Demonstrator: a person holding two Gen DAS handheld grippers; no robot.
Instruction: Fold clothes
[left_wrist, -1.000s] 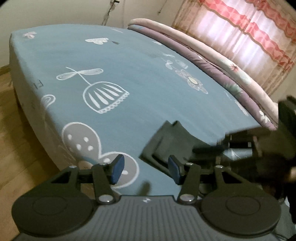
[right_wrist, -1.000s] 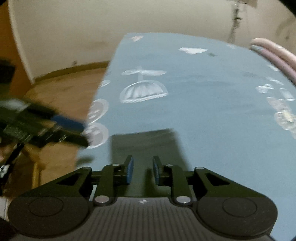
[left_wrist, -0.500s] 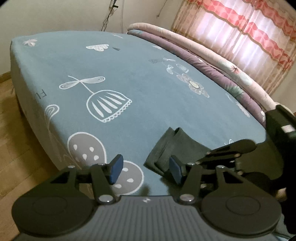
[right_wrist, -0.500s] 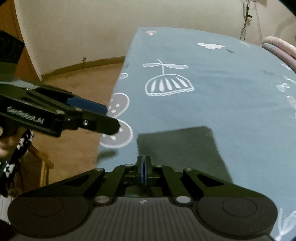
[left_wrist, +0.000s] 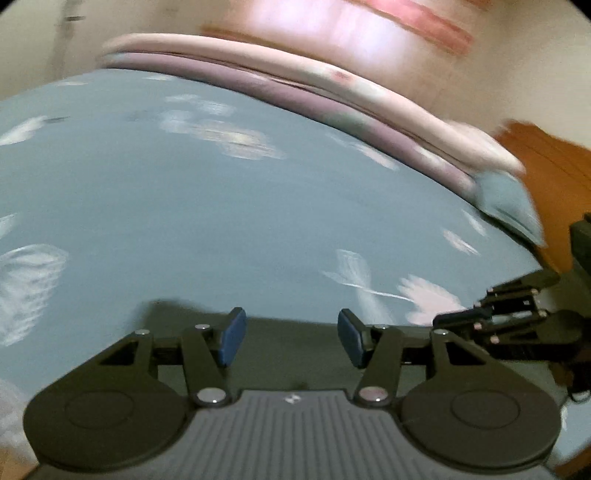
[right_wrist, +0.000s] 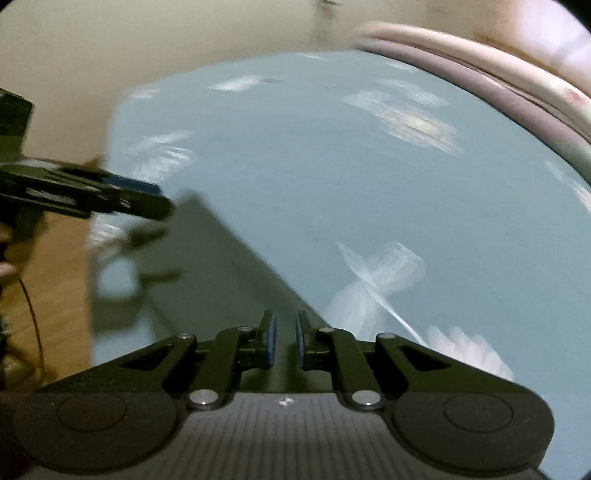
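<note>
A dark grey folded garment (right_wrist: 221, 266) lies flat on the blue patterned bed sheet (right_wrist: 332, 184), near the bed's edge. My right gripper (right_wrist: 286, 341) hovers over its near end. Its jaws are opening, with a narrow gap and nothing pinched between the pads. My left gripper (left_wrist: 291, 341) is open above the garment (left_wrist: 288, 365), with nothing between its fingers. From the side, the left gripper (right_wrist: 155, 199) shows at the garment's far corner. The right gripper (left_wrist: 443, 319) reaches in from the right of the left wrist view. Both views are motion-blurred.
Rolled pink and purple quilts (left_wrist: 295, 85) run along the far side of the bed (left_wrist: 258, 221), below a pink curtain (left_wrist: 351, 26). Wooden furniture (left_wrist: 546, 166) stands at the right. Wooden floor (right_wrist: 44, 277) lies beyond the bed's left edge.
Both grippers swung sideways and rolled, so the views turned toward the quilts. The right gripper closed fully half a second ago and now shows a small gap. The left stayed open.
</note>
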